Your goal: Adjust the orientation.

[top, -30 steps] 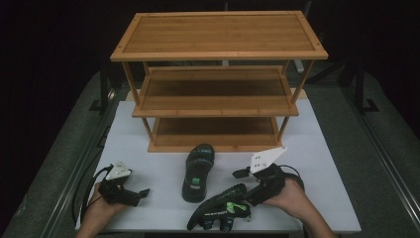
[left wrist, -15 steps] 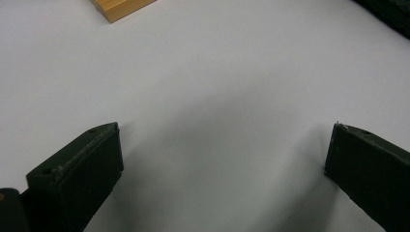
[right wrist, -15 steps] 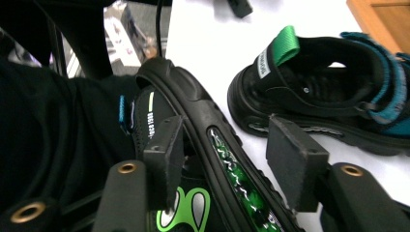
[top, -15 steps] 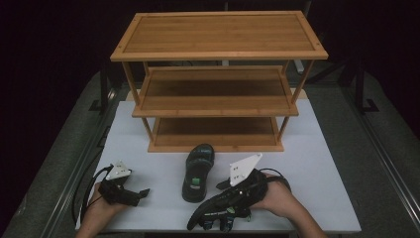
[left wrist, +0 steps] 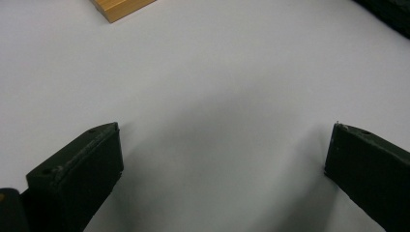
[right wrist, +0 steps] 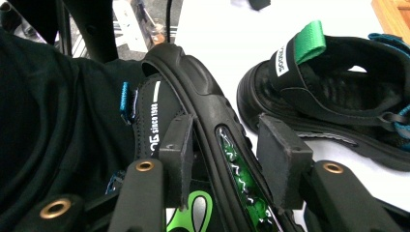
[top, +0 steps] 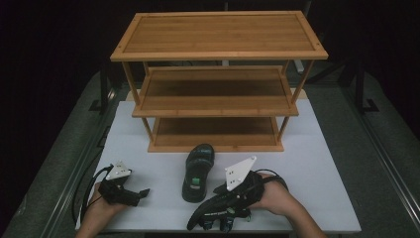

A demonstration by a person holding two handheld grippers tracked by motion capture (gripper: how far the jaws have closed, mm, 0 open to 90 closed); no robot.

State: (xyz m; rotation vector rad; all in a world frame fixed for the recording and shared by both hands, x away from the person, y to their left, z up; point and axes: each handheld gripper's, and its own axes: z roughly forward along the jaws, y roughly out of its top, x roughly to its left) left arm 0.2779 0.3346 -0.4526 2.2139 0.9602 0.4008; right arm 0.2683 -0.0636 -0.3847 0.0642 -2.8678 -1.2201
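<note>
Two black sandals with green trim are on the white table (top: 322, 163). One sandal (top: 198, 171) (right wrist: 338, 82) lies flat in front of the rack. The other sandal (top: 210, 215) (right wrist: 193, 82) is tipped on its side at the table's front edge. My right gripper (top: 222, 201) (right wrist: 225, 130) straddles this one's sole, its jaws have just been closing, and both pads lie against it. At the front left my left gripper (top: 143, 192) (left wrist: 227, 130) rests low over bare table, open, with nothing between its jaws.
A three-shelf bamboo rack (top: 218, 34) stands at the back of the table, with its shelves bare; a corner of it shows in the left gripper view (left wrist: 121, 7). Bare white tabletop lies left and right of the sandals. Dark floor and rails surround the table.
My right gripper has moved left and down onto the near sandal and its jaws have narrowed around the sole. The left gripper and the flat sandal have not moved.
</note>
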